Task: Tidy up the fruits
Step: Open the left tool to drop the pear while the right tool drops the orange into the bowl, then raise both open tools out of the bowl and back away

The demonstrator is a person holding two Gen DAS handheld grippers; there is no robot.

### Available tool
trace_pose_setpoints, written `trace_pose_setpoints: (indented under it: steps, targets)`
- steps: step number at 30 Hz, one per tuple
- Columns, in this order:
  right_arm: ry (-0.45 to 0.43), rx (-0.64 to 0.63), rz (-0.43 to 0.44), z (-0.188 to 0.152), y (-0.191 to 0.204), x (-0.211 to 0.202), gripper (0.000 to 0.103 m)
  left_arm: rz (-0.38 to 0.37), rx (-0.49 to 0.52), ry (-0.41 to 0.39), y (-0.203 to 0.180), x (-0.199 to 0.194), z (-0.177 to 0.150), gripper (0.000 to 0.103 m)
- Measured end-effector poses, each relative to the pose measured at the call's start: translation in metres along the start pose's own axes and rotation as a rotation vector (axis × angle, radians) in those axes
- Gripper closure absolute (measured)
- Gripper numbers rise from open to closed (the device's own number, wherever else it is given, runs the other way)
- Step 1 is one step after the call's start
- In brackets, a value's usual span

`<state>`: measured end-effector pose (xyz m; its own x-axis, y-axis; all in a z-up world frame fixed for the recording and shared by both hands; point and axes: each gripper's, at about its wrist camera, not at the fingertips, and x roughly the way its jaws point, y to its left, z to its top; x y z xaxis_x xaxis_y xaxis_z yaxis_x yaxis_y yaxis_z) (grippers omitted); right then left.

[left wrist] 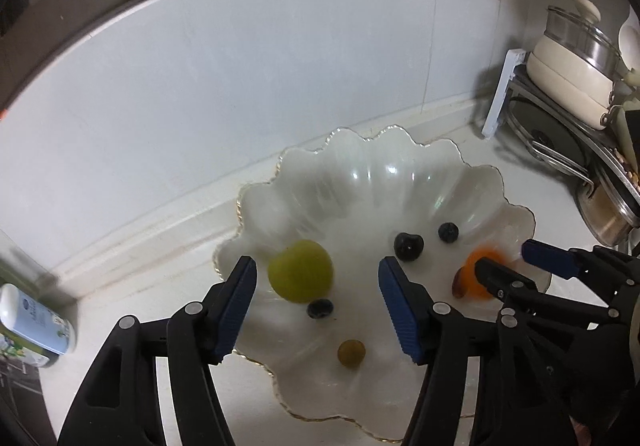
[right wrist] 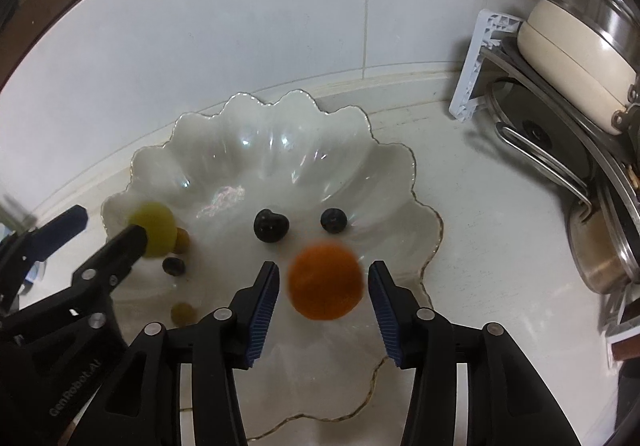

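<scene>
A white scalloped glass bowl stands on the counter. In it lie a green plum, a dark cherry, two blueberries, small olive grapes and an orange fruit. My left gripper is open above the bowl, with the green plum between its fingers. My right gripper is open, and the blurred orange fruit sits between its fingers without visible contact.
A rack with a cream pot, lids and steel pans stands at the right. A white bottle lies at the left. The tiled wall is close behind the bowl.
</scene>
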<state>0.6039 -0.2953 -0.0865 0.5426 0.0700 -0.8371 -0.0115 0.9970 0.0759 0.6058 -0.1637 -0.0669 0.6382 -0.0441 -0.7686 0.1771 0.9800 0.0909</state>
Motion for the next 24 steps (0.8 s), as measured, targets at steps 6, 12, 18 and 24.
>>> trace_pose_setpoints:
  steps: [6,12,18,24]
  targets:
    - [-0.032,-0.017,-0.009,-0.003,0.002,-0.016,0.048,0.005,-0.015,-0.004,0.006,-0.01,-0.003,0.04]
    - [-0.057,-0.009,0.012,-0.008,0.003,-0.034,0.048,0.019,-0.024,-0.022,0.008,-0.026,-0.01,0.04]
    - [-0.106,-0.012,0.009,-0.016,0.004,-0.055,0.048,0.04,-0.031,-0.045,0.011,-0.046,-0.016,0.04]
    - [-0.15,-0.016,0.013,-0.024,0.003,-0.077,0.048,0.04,-0.033,-0.076,0.011,-0.065,-0.021,0.04]
